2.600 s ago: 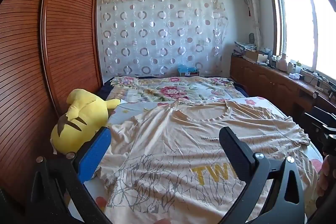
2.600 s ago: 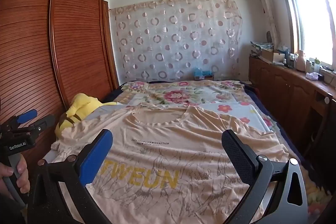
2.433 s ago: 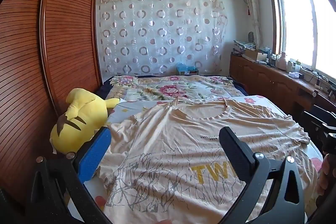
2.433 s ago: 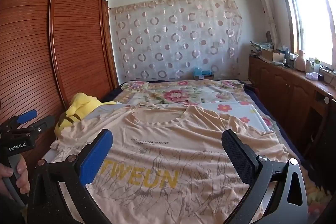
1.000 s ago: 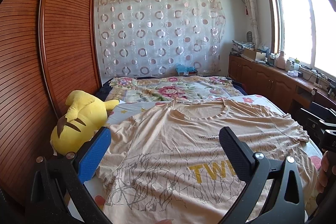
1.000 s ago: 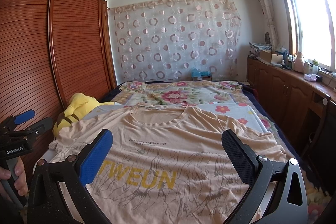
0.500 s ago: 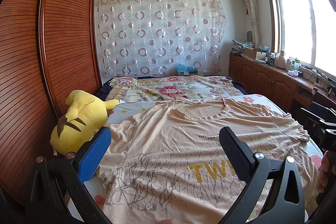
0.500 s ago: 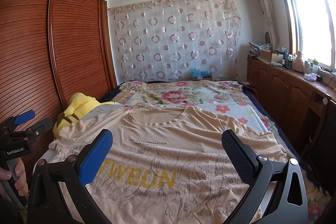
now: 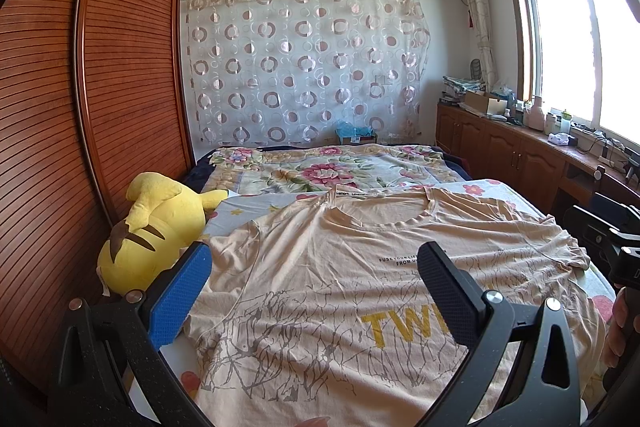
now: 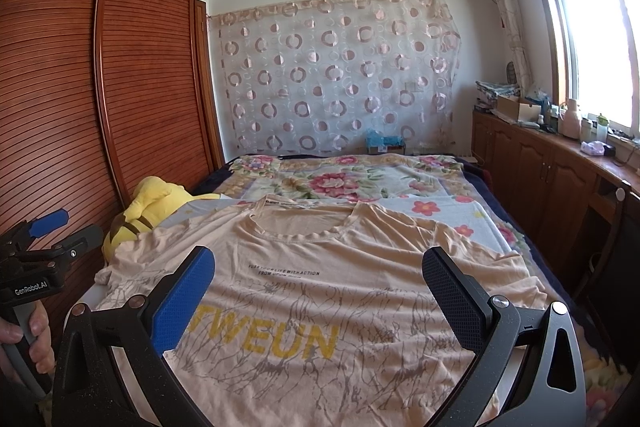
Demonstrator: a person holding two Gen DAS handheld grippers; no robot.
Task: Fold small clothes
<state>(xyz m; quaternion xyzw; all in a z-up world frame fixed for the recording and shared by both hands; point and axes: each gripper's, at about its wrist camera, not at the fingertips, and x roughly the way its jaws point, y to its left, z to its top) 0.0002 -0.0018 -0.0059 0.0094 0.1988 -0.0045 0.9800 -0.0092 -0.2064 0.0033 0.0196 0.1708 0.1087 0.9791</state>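
A beige T-shirt (image 9: 340,267) with yellow letters and a grey print lies spread flat, front up, on the bed, collar at the far end; it also shows in the right wrist view (image 10: 320,291). My left gripper (image 9: 312,287) is open and empty, held above the shirt's lower left part. My right gripper (image 10: 320,291) is open and empty above the shirt's lower middle. The left gripper also shows at the left edge of the right wrist view (image 10: 44,239), held in a hand. Both sleeves lie out to the sides.
A yellow plush toy (image 9: 156,227) sits at the bed's left edge by the wooden wardrobe (image 9: 80,107). A floral quilt (image 9: 320,175) covers the far bed. Wooden cabinets (image 10: 552,163) with clutter run along the right under the window.
Both grippers have drifted very slightly; the views are almost the same. The shirt has not moved and both grippers stay open.
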